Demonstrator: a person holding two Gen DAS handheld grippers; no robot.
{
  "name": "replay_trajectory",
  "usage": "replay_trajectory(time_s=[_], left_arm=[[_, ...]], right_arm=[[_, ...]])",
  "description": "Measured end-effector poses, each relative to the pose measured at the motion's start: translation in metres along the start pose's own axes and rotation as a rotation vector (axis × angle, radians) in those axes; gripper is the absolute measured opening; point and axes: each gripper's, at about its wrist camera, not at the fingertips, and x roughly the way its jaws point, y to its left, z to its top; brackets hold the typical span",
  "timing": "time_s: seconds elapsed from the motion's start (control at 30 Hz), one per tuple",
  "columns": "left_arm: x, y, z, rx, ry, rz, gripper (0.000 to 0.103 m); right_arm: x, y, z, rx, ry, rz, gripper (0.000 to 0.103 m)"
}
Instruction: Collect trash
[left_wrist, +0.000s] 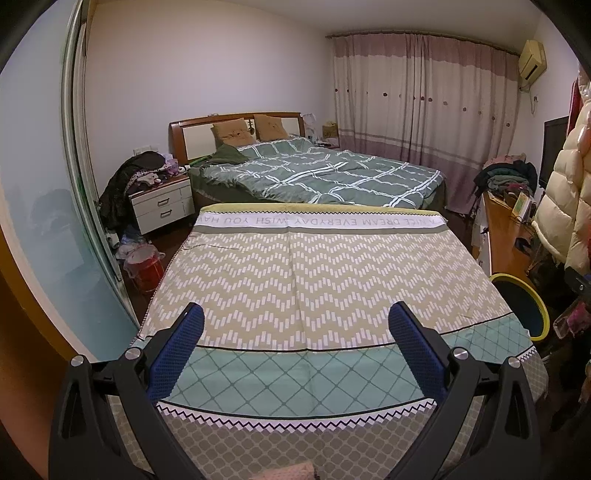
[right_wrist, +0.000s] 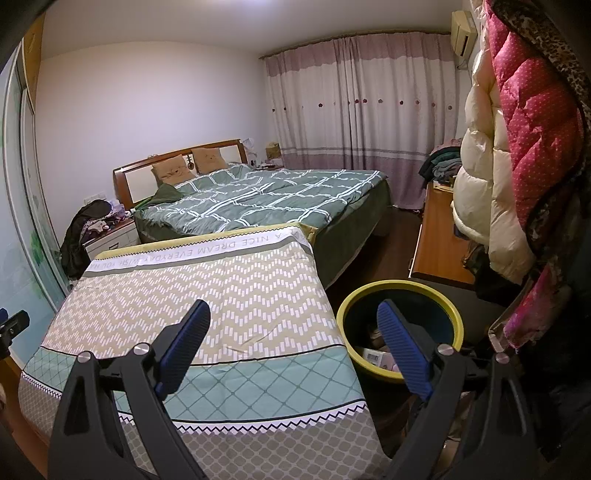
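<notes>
Bedroom table (right_wrist: 221, 295) is cloth-covered. Beside it an upright bin (right_wrist: 400, 306), mouth up, holds paper scraps (right_wrist: 375, 355). Left claw (left_wrist: 295, 325) and right claw (right_wrist: 293, 325) gape empty.

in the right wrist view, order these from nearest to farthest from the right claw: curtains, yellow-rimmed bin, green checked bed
1. yellow-rimmed bin, just ahead of the right claw, on the floor to its right.
2. green checked bed, mid-room beyond the patterned table.
3. curtains, on the far wall.
</notes>
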Motion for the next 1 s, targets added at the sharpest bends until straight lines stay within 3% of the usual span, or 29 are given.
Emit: replay_trajectory(time_s=[1.0], left_arm=[[0.0031,0.0028,0.0010,0.004,0.012,-0.009,0.098]], right_arm=[[0.0044,0.0030,-0.0008,-0.003,0.008,0.002,0.087]])
